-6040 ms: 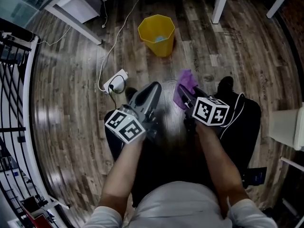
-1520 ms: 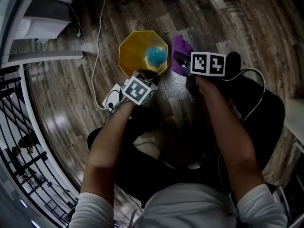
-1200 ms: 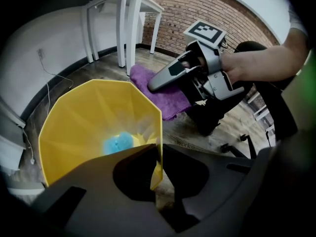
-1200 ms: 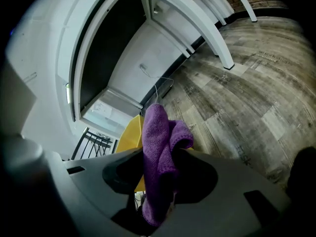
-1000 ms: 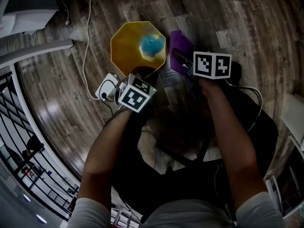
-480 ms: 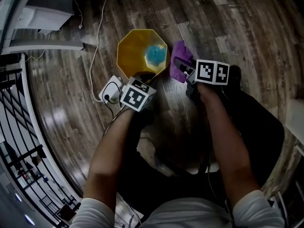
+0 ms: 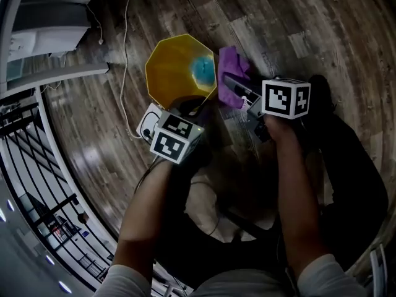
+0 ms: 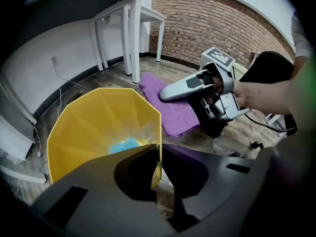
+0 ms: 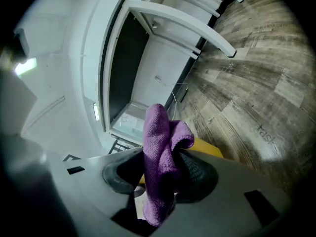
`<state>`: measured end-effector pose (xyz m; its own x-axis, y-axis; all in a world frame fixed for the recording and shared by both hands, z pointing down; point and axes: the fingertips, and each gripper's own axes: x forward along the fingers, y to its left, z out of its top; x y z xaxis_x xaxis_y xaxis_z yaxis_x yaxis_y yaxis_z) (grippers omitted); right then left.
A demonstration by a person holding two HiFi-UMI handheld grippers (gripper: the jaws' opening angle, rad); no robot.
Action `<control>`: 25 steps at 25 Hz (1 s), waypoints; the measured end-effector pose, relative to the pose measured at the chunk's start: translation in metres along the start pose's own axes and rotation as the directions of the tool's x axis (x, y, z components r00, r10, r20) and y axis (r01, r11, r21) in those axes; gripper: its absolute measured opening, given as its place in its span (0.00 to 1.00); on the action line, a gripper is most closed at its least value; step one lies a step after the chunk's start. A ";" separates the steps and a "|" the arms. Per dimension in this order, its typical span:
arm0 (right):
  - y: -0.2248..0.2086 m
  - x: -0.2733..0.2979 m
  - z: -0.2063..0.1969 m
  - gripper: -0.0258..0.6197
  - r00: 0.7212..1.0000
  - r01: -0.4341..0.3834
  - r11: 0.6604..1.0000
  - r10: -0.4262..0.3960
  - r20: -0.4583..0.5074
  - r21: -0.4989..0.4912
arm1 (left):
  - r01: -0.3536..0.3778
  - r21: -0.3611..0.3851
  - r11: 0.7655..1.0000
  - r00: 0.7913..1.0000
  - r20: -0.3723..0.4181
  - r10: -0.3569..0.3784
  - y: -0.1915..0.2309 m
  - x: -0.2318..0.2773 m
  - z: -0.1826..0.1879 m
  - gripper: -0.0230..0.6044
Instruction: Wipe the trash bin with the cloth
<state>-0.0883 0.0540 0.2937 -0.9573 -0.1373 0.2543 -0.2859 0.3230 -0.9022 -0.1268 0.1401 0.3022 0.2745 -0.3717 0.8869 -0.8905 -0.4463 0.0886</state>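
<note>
Cloth (image 7: 230, 64) now beside bin (image 7: 173, 73) rim

Dim, fisheye-warped (dark vignetted corners).

Wears short pale grey sleeves (image 7: 133, 280) and dark trousers (image 7: 349, 184). Bears on the left gripper (image 8: 159, 156) and the right gripper (image 7: 228, 85) alike a white cube (image 7: 176, 142) printed with black square markers, set behind dark grey moulded plastic jaws with slotted recesses. Shows silver-grey housing on the right one, with a thin black cable (image 8: 261, 122) trailing behind.
</note>
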 end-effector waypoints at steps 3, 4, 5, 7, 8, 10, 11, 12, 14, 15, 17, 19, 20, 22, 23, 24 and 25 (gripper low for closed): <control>0.014 -0.003 0.010 0.30 0.991 -0.131 0.991 0.131 -0.011 0.005 | 0.010 0.004 1.000 1.000 0.018 -0.011 0.003 -0.001 0.008 0.08; 0.016 0.000 0.012 0.30 0.986 -0.166 0.986 0.166 -0.026 -0.003 | 0.012 0.002 1.000 1.000 0.021 -0.012 0.006 -0.002 0.009 0.08; 0.016 0.004 0.014 0.30 0.982 -0.186 0.982 0.185 -0.042 -0.015 | 0.014 0.001 1.000 1.000 0.018 -0.014 0.008 -0.002 0.009 0.08; 0.011 0.015 0.019 0.30 0.978 -0.198 0.980 0.195 -0.070 -0.037 | 0.021 0.004 1.000 1.000 0.004 -0.021 0.010 -0.004 0.009 0.08; 0.009 0.020 0.020 0.30 0.975 -0.208 0.977 0.204 -0.082 -0.040 | 0.027 0.006 1.000 1.000 -0.003 -0.027 0.010 -0.005 0.011 0.08; 0.004 0.026 0.022 0.30 0.967 -0.240 0.970 0.237 -0.093 -0.026 | 0.037 0.017 0.999 0.999 -0.009 -0.037 0.010 -0.005 0.015 0.08; 0.000 0.028 0.023 0.30 0.965 -0.248 0.968 0.246 -0.094 -0.019 | 0.041 0.026 0.999 0.999 -0.008 -0.041 0.010 -0.005 0.018 0.08; -0.006 0.031 0.022 0.30 0.965 -0.246 0.969 0.243 -0.098 -0.017 | 0.046 0.036 0.998 0.999 -0.008 -0.046 0.010 -0.005 0.020 0.08; -0.017 0.036 0.020 0.30 0.969 -0.229 0.973 0.225 -0.103 -0.022 | 0.057 0.047 0.997 0.998 -0.006 -0.057 0.010 -0.004 0.023 0.08; -0.021 0.038 0.020 0.30 0.970 -0.226 0.974 0.224 -0.096 -0.017 | 0.061 0.050 0.997 0.998 -0.003 -0.061 0.010 -0.004 0.024 0.08; -0.028 0.043 0.020 0.30 0.971 -0.228 0.974 0.228 -0.067 0.007 | 0.067 0.048 0.997 0.998 0.002 -0.067 0.010 -0.003 0.026 0.08; -0.039 0.048 0.019 0.30 0.976 -0.207 0.978 0.208 -0.056 0.020 | 0.076 0.040 0.996 0.997 0.002 -0.076 0.009 -0.002 0.028 0.08; -0.046 0.050 0.017 0.30 0.980 -0.187 0.982 0.188 -0.064 0.019 | 0.083 0.036 0.996 0.997 0.001 -0.083 0.009 -0.002 0.029 0.08; -0.062 0.056 0.011 0.30 0.985 -0.141 0.990 0.140 -0.096 0.002 | 0.096 0.038 0.995 0.995 0.000 -0.096 0.007 -0.003 0.030 0.08; -0.069 0.060 0.007 0.30 0.986 -0.120 0.993 0.119 -0.116 -0.008 | 0.101 0.041 0.994 0.995 0.000 -0.101 0.007 -0.003 0.030 0.08; -0.076 0.063 0.003 0.30 0.986 -0.103 0.995 0.100 -0.137 -0.014 | 0.106 0.043 0.993 0.994 -0.002 -0.106 0.007 -0.003 0.030 0.08; -0.084 0.066 0.000 0.30 0.984 -0.084 0.996 0.081 -0.156 -0.015 | 0.112 0.044 0.993 0.994 -0.003 -0.112 0.007 -0.003 0.030 0.08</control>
<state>-0.1272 0.0181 0.3864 -0.9721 0.0372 0.2315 -0.2047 0.3473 -0.9151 -0.1225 0.1138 0.2864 0.3714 -0.3170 0.8727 -0.8372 -0.5208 0.1671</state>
